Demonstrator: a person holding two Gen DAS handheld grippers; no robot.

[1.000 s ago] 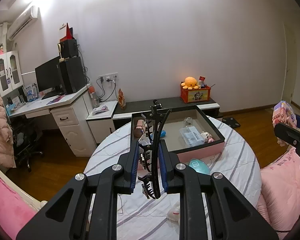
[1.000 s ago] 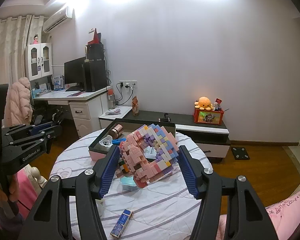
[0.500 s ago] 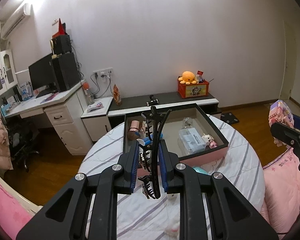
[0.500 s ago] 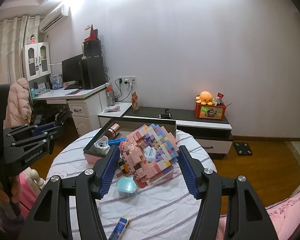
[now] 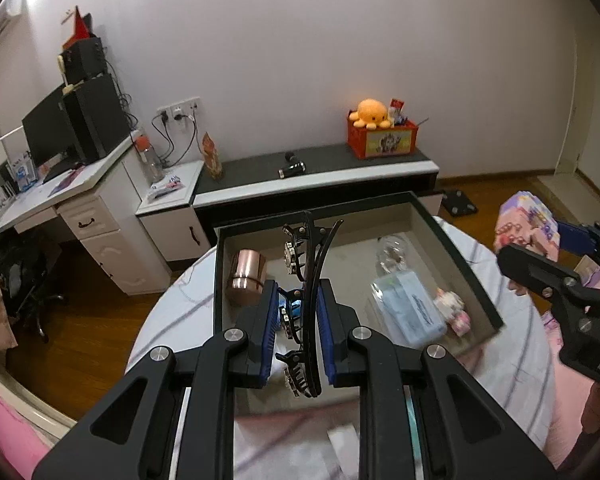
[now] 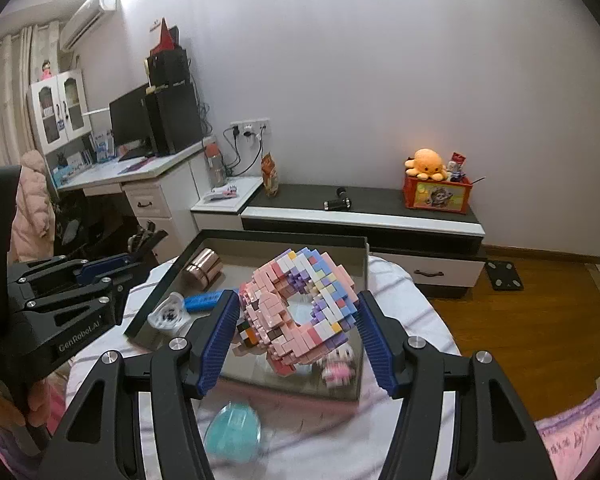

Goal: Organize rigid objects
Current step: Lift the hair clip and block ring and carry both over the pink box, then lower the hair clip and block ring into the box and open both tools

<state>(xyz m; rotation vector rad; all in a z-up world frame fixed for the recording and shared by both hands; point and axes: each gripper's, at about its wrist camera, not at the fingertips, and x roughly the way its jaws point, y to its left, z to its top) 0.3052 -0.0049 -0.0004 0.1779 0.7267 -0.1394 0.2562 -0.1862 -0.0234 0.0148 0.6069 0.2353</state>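
Note:
My left gripper (image 5: 298, 336) is shut on a black hair claw clip (image 5: 305, 280) and holds it above the near left part of the dark-rimmed storage box (image 5: 465, 268). My right gripper (image 6: 296, 328) is shut on a pink and purple brick-built ring model (image 6: 300, 308), held above the near side of the same box (image 6: 272, 236). The box holds a copper cup (image 5: 246, 276), a clear case with blue contents (image 5: 409, 308), a small pink toy (image 5: 453, 312) and a blue item (image 6: 202, 301). The right gripper with the model shows at the right in the left wrist view (image 5: 527, 228).
The box sits on a round table with a striped white cloth (image 6: 403, 288). A teal round case (image 6: 232, 432) lies on the cloth near me. A low TV cabinet (image 5: 319, 176) and a white desk (image 5: 80, 200) stand behind. Pink bedding (image 6: 579, 436) lies at the right.
Both grippers moved forward and lower toward the box, each still holding its object. The box now fills more of both views.

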